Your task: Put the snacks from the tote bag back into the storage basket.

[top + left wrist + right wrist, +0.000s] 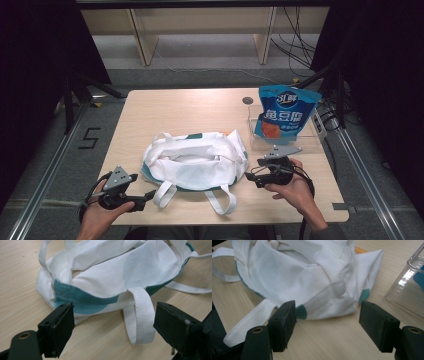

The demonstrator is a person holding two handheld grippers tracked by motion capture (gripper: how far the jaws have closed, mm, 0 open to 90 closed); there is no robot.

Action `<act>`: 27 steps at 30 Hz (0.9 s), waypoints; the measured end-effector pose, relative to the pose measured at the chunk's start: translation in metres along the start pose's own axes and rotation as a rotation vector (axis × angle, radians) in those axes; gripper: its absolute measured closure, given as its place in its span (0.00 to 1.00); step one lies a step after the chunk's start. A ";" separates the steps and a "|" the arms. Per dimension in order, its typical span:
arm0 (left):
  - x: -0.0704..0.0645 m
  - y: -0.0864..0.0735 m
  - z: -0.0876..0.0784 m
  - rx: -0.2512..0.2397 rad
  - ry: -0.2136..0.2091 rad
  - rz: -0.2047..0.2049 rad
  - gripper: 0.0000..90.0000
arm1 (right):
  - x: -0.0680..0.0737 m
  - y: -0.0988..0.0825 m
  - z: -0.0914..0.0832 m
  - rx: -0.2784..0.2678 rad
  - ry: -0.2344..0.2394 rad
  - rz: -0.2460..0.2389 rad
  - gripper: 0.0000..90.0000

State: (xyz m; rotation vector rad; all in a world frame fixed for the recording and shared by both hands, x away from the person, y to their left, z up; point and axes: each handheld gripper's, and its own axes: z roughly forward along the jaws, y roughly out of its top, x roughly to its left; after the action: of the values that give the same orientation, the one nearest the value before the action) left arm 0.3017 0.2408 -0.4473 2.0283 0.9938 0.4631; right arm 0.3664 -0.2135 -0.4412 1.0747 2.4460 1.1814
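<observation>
The bag point(195, 160) lies flat mid-surface, its long axis running left to right between my two grippers, handles point(220, 200) trailing toward me. Its right end sits just ahead of my right gripper point(252, 176), whose jaws stand wide with nothing between them; that side looks nearer, I judge. My left gripper point(147, 196) waits off the near-left corner, also wide and empty, one handle loop point(141, 315) lying on the surface point(165, 107) just in front of it.

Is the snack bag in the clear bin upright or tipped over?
Upright: the blue snack bag stands on end in the clear bin, its top leaning slightly back.
</observation>
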 end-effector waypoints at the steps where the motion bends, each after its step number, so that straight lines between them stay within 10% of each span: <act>1: 0.000 0.000 0.000 0.000 -0.001 0.000 0.18 | 0.002 -0.001 -0.002 0.020 0.003 0.019 0.33; 27: 0.000 0.000 0.000 0.016 -0.007 -0.002 0.18 | 0.010 -0.021 -0.006 0.045 -0.042 -0.009 0.26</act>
State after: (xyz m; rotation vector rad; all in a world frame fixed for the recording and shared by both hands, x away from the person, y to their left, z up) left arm 0.3021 0.2409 -0.4471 2.0414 0.9979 0.4477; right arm 0.3452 -0.2190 -0.4518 1.0882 2.4540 1.0939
